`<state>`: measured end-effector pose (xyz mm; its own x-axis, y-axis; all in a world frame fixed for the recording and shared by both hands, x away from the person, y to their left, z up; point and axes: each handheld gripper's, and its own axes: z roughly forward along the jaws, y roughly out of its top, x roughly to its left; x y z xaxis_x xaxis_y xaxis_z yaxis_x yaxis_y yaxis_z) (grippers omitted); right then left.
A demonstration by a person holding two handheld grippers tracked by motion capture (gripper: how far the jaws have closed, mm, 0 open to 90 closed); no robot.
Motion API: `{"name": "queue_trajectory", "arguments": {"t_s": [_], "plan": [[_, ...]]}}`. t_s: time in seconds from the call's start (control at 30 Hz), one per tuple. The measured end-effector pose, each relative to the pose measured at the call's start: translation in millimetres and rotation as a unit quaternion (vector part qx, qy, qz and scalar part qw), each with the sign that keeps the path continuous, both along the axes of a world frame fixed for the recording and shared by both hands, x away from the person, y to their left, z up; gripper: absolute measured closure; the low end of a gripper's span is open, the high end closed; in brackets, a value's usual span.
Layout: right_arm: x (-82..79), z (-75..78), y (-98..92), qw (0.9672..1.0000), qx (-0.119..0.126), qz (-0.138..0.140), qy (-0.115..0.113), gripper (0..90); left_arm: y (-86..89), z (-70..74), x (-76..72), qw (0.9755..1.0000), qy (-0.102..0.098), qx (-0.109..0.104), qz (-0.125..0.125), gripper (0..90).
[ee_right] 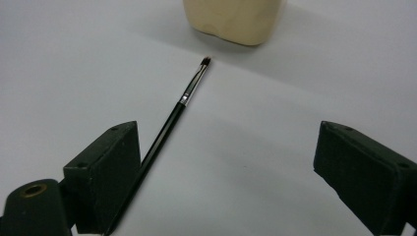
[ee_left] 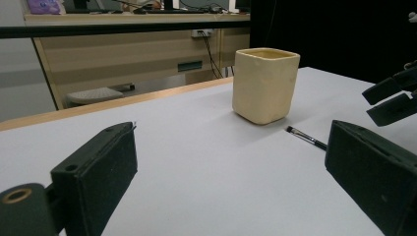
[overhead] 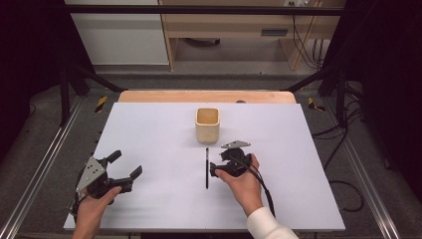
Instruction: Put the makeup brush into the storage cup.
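So right tongs (ee_right: 231,172) sit spread beside the brush (ee_right: 169,123) mid-frame, lined up to grab; left tongs (ee_left: 231,182) idle, spread too.

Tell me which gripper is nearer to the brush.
Right. The right gripper sits just beside the brush, jaws open, the handle next to one jaw. The left gripper is well off to the brush's left, near the table's corner, also open.

Both tongs gape wide: left tongs (overhead: 125,165) idle, right tongs (overhead: 217,163) held low
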<state>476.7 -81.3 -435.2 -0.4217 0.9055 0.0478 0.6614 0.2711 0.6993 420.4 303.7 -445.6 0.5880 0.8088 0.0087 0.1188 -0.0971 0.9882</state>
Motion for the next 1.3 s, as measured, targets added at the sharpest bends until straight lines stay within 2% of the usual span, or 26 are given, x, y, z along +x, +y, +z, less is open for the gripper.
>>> {"name": "queue_trajectory", "arguments": {"t_s": [0.1,0.33,0.4,0.7,0.83,1.3], "plan": [[3.1,-1.4,1.9,0.9999,0.002,-0.008,0.014,10.8,-0.7,0.0,-0.1,1.0,-0.001,-0.001,-0.001,5.0],[6.8,-1.9,5.8,0.9995,0.004,-0.014,0.03,11.1,-0.6,-0.2,0.4,1.0,0.0,-0.002,-0.002,5.0],[8.7,-2.9,9.1,0.9989,0.008,-0.018,0.042,11.2,-0.2,-0.1,0.3,1.0,-0.001,-0.002,-0.001,5.0],[12.5,-6.7,16.7,0.9984,0.004,-0.02,0.053,12.0,-0.3,-0.2,0.5,1.0,-0.001,-0.001,-0.001,5.1],[14.8,-9.3,21.0,0.9971,0.016,-0.028,0.069,12.8,-0.1,0.0,0.6,1.0,-0.002,0.001,0.001,5.2],[20.4,-12.7,28.5,0.9965,0.016,-0.038,0.072,19.5,-0.8,-0.5,1.4,1.0,0.0,0.0,-0.003,5.2]]}}
